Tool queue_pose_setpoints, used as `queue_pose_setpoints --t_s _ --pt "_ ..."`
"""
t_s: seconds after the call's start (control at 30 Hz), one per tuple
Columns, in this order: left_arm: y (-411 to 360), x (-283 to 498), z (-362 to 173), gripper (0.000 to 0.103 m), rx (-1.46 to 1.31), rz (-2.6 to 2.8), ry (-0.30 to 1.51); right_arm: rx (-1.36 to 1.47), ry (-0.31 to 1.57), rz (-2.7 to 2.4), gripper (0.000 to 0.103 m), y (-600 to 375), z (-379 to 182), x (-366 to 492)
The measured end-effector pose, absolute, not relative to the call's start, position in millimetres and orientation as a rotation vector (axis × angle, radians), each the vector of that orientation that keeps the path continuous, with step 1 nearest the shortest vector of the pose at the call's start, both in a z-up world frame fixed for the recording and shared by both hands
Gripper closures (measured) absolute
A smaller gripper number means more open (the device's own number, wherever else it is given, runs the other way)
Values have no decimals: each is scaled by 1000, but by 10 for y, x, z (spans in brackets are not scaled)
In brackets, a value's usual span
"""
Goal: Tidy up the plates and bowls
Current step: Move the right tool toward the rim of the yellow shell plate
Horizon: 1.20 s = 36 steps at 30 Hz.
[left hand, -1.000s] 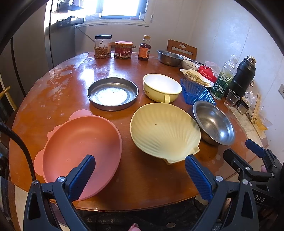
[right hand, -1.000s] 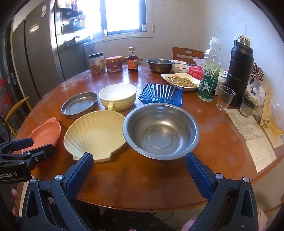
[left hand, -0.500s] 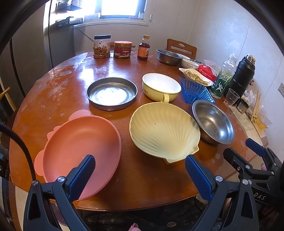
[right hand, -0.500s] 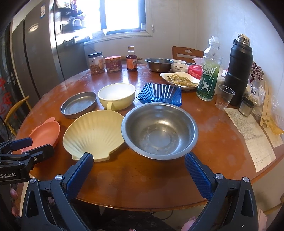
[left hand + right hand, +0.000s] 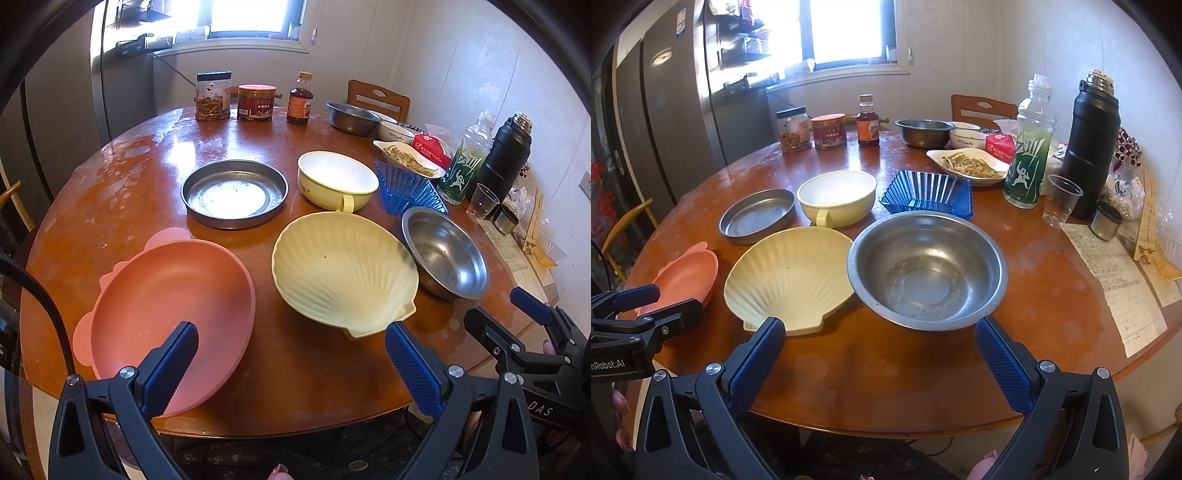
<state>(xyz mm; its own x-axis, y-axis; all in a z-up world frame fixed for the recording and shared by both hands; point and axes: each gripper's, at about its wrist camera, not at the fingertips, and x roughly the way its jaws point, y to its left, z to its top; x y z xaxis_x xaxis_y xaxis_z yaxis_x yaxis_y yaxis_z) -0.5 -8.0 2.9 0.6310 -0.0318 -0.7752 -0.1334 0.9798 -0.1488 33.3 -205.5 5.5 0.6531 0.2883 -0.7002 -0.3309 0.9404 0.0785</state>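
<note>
On the round wooden table (image 5: pixel 122 184) lie a pink bowl (image 5: pixel 166 302), a yellow shell-shaped plate (image 5: pixel 343 273), a steel bowl (image 5: pixel 447 251), a flat steel pan (image 5: pixel 234 197), a yellow cup-bowl (image 5: pixel 338 181) and a blue ribbed dish (image 5: pixel 406 188). My left gripper (image 5: pixel 291 358) is open and empty at the near table edge, between the pink bowl and the shell plate. My right gripper (image 5: pixel 882 354) is open and empty, just in front of the steel bowl (image 5: pixel 927 269) and the shell plate (image 5: pixel 790 277).
At the back stand jars (image 5: pixel 214 96), a sauce bottle (image 5: pixel 300 99), another steel bowl (image 5: pixel 352 117) and a dish of food (image 5: pixel 406 158). On the right are a green bottle (image 5: pixel 1028 147), a black flask (image 5: pixel 1091 144), a plastic cup (image 5: pixel 1062 199) and papers (image 5: pixel 1115 273).
Both grippers have edged slightly forward toward the table. Nothing on the table has moved.
</note>
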Motion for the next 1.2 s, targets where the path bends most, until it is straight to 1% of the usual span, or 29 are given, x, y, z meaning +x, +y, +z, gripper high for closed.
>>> queue_pose_setpoints --t_s 0.77,1.03,1.2 --pt "-28 23 -103 1 -231 33 932 -23 840 379 0 -1977 -19 357" --pt "-12 60 -193 2 -288 -7 966 92 928 402 0 -2032 -93 436" --pt "49 117 -245 7 -337 -31 978 174 970 422 0 -2051 -112 490"
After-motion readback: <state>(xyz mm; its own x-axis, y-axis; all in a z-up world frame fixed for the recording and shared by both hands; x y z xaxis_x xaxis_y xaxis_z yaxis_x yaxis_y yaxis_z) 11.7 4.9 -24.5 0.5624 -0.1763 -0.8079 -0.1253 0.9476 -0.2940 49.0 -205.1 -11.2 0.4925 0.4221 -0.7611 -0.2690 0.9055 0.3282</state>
